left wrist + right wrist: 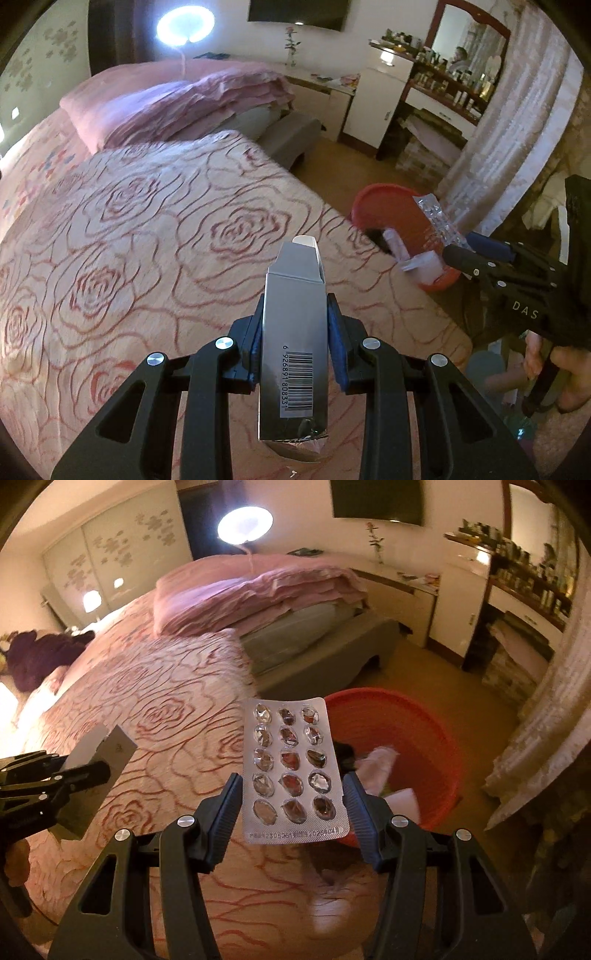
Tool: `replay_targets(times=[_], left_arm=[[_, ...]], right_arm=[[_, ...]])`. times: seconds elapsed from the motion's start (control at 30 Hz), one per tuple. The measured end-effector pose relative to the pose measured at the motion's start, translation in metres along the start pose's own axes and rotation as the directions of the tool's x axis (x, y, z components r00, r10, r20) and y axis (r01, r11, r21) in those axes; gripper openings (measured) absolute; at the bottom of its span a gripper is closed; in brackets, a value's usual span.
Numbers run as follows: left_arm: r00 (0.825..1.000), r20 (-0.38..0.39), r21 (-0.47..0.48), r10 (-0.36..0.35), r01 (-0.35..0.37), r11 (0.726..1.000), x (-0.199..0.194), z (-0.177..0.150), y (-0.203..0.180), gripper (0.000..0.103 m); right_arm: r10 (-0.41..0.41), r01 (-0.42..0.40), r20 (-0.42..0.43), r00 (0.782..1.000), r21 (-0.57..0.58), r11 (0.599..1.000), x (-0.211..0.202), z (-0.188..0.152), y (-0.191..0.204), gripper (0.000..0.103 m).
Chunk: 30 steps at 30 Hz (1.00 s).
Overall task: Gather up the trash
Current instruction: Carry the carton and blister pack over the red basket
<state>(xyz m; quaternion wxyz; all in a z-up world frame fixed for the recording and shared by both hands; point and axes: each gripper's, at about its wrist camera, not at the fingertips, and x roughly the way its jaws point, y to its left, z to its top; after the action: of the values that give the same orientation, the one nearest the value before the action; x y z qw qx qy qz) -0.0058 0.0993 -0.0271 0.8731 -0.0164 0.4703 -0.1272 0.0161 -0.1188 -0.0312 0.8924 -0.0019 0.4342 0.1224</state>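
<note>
My left gripper is shut on a slim silver carton with a barcode, held above the rose-patterned bedspread. My right gripper is shut on an emptied silver blister pack, clamped by its two long edges. A red plastic basin sits on the floor past the bed's corner, just beyond the blister pack, with white paper and a dark scrap inside. In the left wrist view the basin lies to the right, with the right gripper and blister pack over it. The left gripper and carton show at the right wrist view's left edge.
A folded pink quilt lies at the bed's head. A white cabinet and a cluttered dresser with a mirror stand across the brown floor. A pale curtain hangs right of the basin. A person's hand grips the right tool.
</note>
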Motion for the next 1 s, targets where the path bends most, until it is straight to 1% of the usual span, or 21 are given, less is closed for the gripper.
replay_targets(times=[0.27, 0.43, 0.6, 0.7, 0.8, 1.0], left_arm=[[0.998, 0.001, 0.029, -0.058, 0.058, 0.998, 0.013, 0.029, -0.023, 0.028], [0.995, 0.004, 0.065, -0.097, 0.097, 0.993, 0.023, 0.049, -0.049, 0.028], [0.990, -0.018, 0.089, -0.138, 0.139, 0.986, 0.040, 0.068, -0.075, 0.028], [0.988, -0.029, 0.120, -0.152, 0.155, 0.981, 0.051, 0.075, -0.092, 0.028], [0.983, -0.047, 0.128, -0.177, 0.182, 0.975, 0.062, 0.080, -0.104, 0.028], [0.979, -0.084, 0.133, -0.187, 0.197, 0.971, 0.091, 0.091, -0.125, 0.028]], right_arm=[[-0.066, 0.064, 0.023, 0.998, 0.076, 0.995, -0.010, 0.003, -0.035, 0.054], [-0.110, 0.107, 0.019, 0.994, 0.120, 0.987, -0.015, 0.001, -0.058, 0.054], [-0.139, 0.134, 0.019, 0.990, 0.160, 0.978, -0.019, -0.002, -0.075, 0.054], [-0.151, 0.147, 0.013, 0.988, 0.177, 0.973, -0.018, -0.005, -0.084, 0.054], [-0.160, 0.157, 0.003, 0.987, 0.195, 0.968, -0.015, -0.008, -0.091, 0.054], [-0.166, 0.165, -0.015, 0.986, 0.224, 0.961, -0.009, -0.013, -0.104, 0.054]])
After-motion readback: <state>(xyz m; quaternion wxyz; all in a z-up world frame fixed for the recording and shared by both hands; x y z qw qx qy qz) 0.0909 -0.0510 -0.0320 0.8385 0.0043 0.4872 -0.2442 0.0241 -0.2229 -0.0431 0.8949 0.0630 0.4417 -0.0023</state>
